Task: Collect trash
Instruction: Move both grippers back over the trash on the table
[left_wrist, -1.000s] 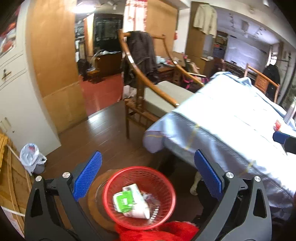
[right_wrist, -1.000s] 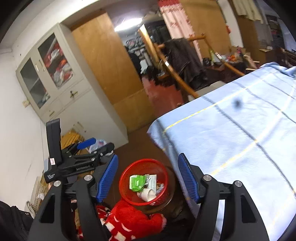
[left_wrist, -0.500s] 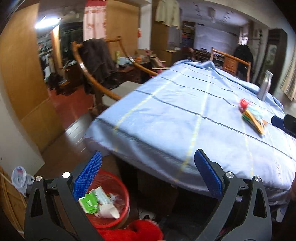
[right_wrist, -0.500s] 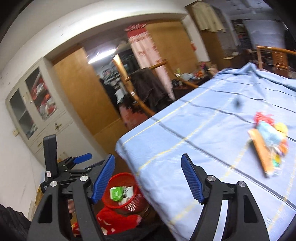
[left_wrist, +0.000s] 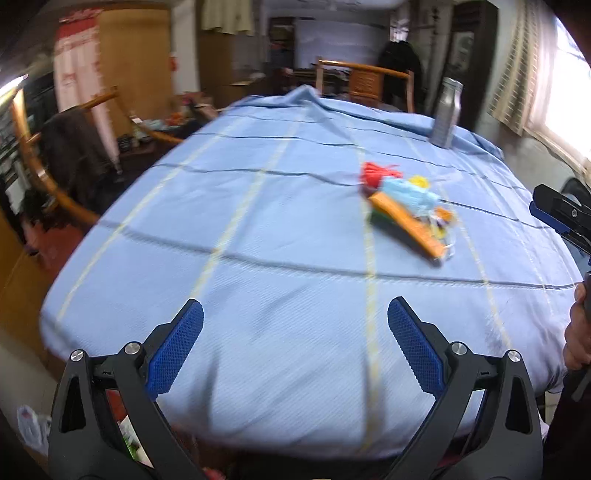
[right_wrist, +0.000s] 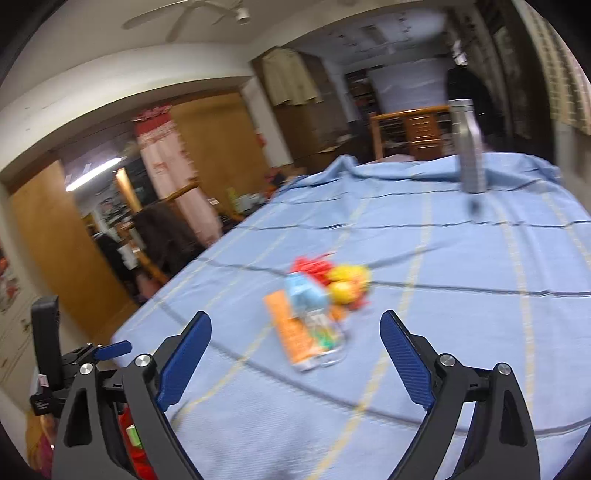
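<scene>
Bench (left_wrist: 258, 229) draped in pale blue cloth with yellow and dark grid lines; wooden chairs (left_wrist: 365, 79) around it, silver bottle (left_wrist: 447, 110) at far end. Cluttered room, wood-panelled doors. Trash pile (right_wrist: 317, 310) mid-bench: orange flat pack, light blue wrapper, red and yellow bits, blurred. Left tool (left_wrist: 295, 347) apart, empty. Right tool (right_wrist: 295, 354) jaws opening, nothing between them.

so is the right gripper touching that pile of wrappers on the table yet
Apart. The right wrist view shows the right gripper with its jaws opening and nothing between them; bare blue tablecloth separates its fingertips from the pile of wrappers ahead.
</scene>
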